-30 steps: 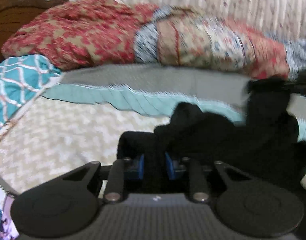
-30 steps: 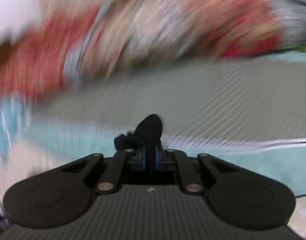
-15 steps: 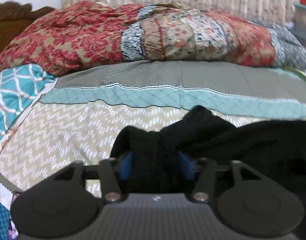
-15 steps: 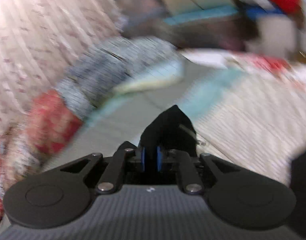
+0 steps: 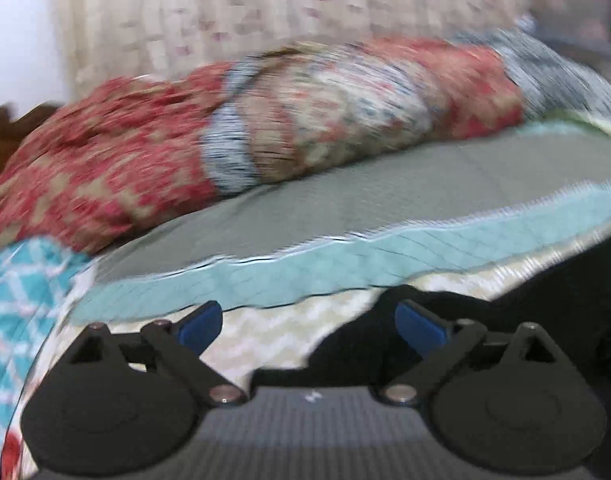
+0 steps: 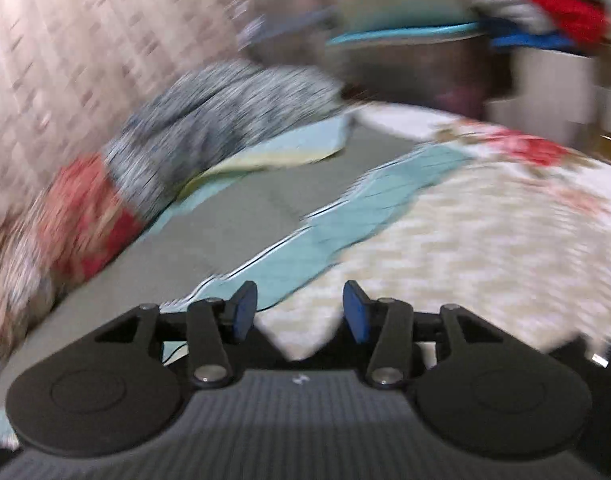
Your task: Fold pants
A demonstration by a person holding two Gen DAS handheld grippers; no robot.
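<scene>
The black pants (image 5: 545, 312) lie on the bedspread (image 5: 265, 332), spreading from under my left gripper (image 5: 309, 326) toward the lower right of the left wrist view. That gripper's jaws are opening wide; its blue pads press on nothing, and black cloth lies below and behind the right pad. In the right wrist view my right gripper (image 6: 299, 312) is also opening, with only the cream zigzag bedspread (image 6: 465, 248) between its pads. Black cloth (image 6: 577, 356) shows at the lower right edge there.
A rolled red and grey patterned quilt (image 5: 265, 128) lies along the far side of the bed against a pale curtain (image 5: 265, 12). A teal patterned pillow (image 5: 21, 292) sits at the left. Cluttered furniture (image 6: 425, 48) stands beyond the bed's far end.
Both grippers were shut on black cloth and have let it go, with their jaws now spread. The right gripper swung across the bed, and its view now faces the bed's far end.
</scene>
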